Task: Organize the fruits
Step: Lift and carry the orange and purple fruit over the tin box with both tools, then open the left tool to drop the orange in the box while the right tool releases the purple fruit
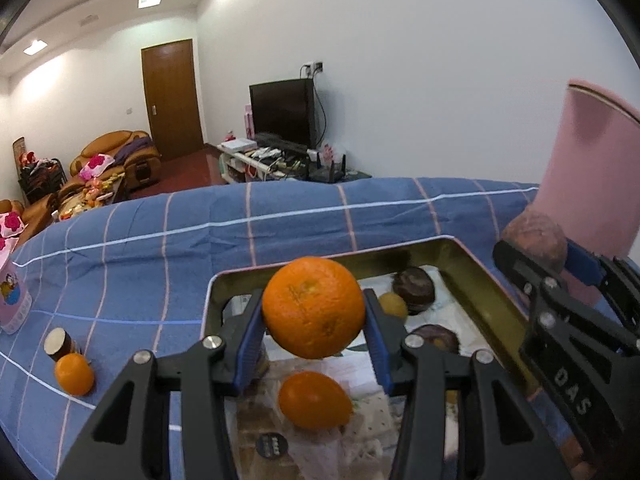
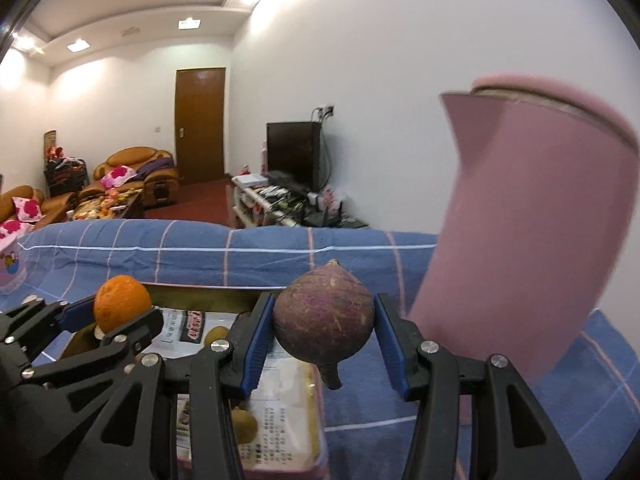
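My left gripper [image 1: 314, 320] is shut on a large orange [image 1: 313, 307] and holds it above the gold metal tray [image 1: 492, 280]. The tray holds another orange [image 1: 315, 400], two dark purple fruits [image 1: 414, 290] and a small yellow fruit [image 1: 393, 305]. My right gripper [image 2: 320, 330] is shut on a purple round root-like fruit [image 2: 324, 316] and holds it over the tray's right edge [image 2: 316, 396]. The right gripper also shows at the right of the left wrist view [image 1: 536, 258]. The left gripper with the orange [image 2: 122, 302] shows at the left of the right wrist view.
The tray sits on a blue checked cloth [image 1: 160, 240]. A small orange [image 1: 74, 373] and a cut dark fruit [image 1: 60, 343] lie on the cloth at left. A tall pink container [image 2: 520, 232] stands at right. A pink patterned cup [image 1: 12, 300] is at far left.
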Action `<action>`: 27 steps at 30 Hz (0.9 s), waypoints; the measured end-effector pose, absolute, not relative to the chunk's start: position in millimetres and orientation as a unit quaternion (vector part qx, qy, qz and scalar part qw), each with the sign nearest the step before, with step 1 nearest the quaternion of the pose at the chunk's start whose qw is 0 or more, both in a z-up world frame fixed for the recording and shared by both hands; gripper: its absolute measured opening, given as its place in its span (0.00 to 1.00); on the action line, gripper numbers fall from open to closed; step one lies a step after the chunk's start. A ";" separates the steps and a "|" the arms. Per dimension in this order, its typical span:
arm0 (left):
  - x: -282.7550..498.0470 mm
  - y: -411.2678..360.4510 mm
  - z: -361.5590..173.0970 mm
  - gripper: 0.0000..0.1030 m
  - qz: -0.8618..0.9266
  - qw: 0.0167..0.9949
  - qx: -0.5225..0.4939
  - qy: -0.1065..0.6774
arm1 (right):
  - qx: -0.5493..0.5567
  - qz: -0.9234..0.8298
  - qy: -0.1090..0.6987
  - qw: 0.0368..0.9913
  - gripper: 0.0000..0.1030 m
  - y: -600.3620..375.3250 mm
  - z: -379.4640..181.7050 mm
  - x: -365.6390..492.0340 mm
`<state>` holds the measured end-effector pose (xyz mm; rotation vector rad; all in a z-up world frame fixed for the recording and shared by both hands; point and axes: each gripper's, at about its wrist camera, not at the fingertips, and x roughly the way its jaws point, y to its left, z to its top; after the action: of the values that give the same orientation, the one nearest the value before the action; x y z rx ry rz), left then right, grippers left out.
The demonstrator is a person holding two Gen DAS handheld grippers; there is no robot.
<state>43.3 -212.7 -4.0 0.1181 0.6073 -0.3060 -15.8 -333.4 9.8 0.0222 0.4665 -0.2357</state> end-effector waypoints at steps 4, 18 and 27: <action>53.0 -211.7 -8.9 0.47 -0.153 0.934 0.048 0.320 | 0.015 -0.073 0.256 0.964 0.50 -330.0 4.4 -2.6; 58.6 -201.0 -13.7 0.49 -0.154 0.927 0.024 0.342 | 0.093 0.048 0.316 0.943 0.51 -335.2 -15.2 20.5; 37.6 -197.0 0.5 0.99 -0.149 0.945 0.042 0.287 | 0.151 0.058 0.263 0.951 0.52 -349.6 -4.9 0.7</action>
<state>37.6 -197.0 0.5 0.0858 0.5847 -0.3036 0.7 -349.6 -4.9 0.3065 0.5337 0.1180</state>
